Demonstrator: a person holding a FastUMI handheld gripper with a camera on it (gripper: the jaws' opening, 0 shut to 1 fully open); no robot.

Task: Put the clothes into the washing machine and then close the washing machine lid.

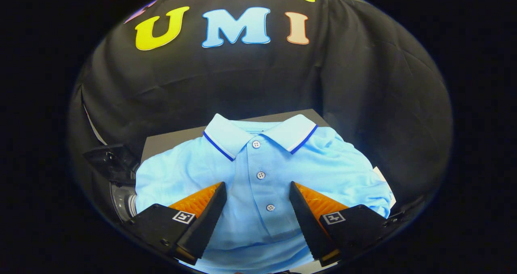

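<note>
Fingers [257,193] spread apart over folded polo shirt [258,185], its collar pointing away, placket lengthwise.

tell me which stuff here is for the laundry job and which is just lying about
For the job:
- shirt, lying between the open fingers of the hand-held gripper
- washing machine, beside the shirt

Just lying about:
- dark board under the shirt

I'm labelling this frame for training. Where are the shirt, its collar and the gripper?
shirt [246,221]: gripper view, on the front fabric between the open fingers.
collar [293,133]: gripper view, on one flap, beyond the fingers.
gripper [257,191]: gripper view, midway between the fingertips, over the button strip.
</note>
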